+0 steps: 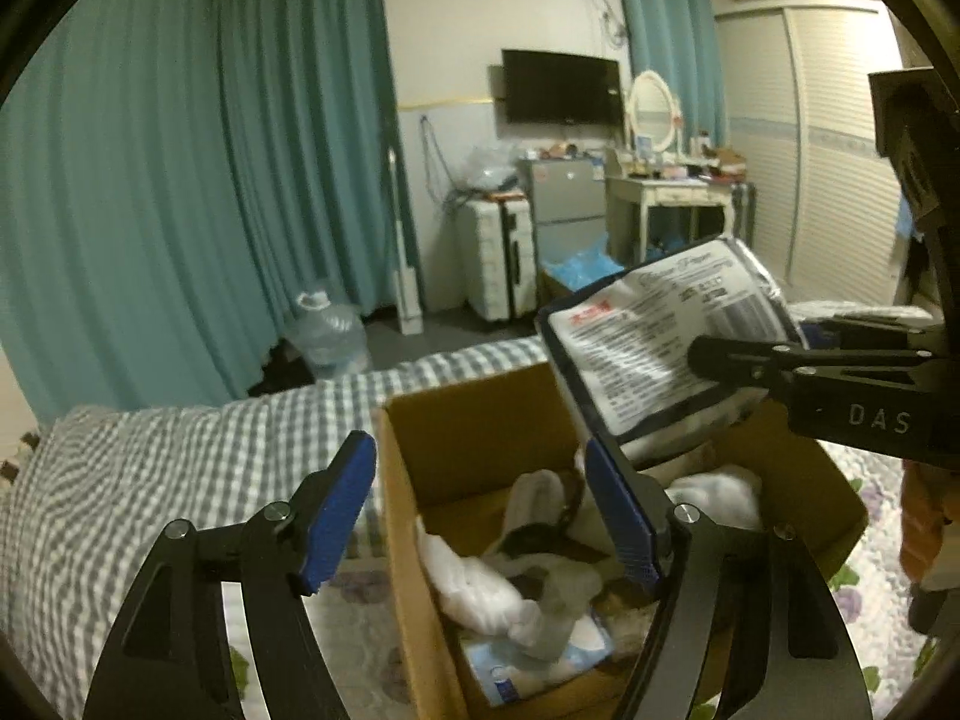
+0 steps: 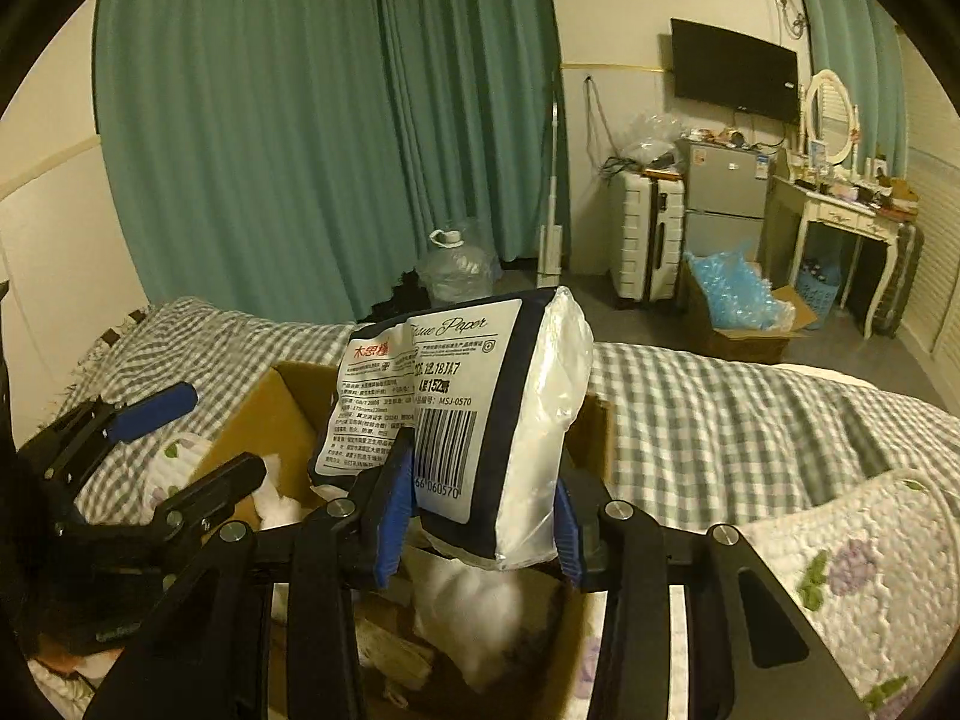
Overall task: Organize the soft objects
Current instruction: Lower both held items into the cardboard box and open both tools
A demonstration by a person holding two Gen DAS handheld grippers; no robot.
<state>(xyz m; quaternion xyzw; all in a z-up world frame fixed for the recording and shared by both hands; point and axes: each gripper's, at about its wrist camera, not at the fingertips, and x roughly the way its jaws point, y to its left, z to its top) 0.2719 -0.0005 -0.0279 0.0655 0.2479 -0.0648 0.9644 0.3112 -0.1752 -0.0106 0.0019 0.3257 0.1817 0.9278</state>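
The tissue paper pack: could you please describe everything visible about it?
The tissue paper pack is a soft plastic-wrapped block, white with dark navy edging, a printed label and a barcode. It stands roughly upright, clamped near its lower end between the blue-padded jaws of the right gripper, held above the open cardboard box.

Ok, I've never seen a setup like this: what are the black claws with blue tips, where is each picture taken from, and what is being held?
There is no robot. A person holds one hand-held gripper in each hand, each with a fisheye camera looking along its blue-padded fingers. One picture comes from the left hand-held gripper, which is open and empty above a cardboard box. The other comes from the right hand-held gripper, shut on a tissue paper pack over the same box. The box sits on a bed with a checked cover and already contains white soft items.
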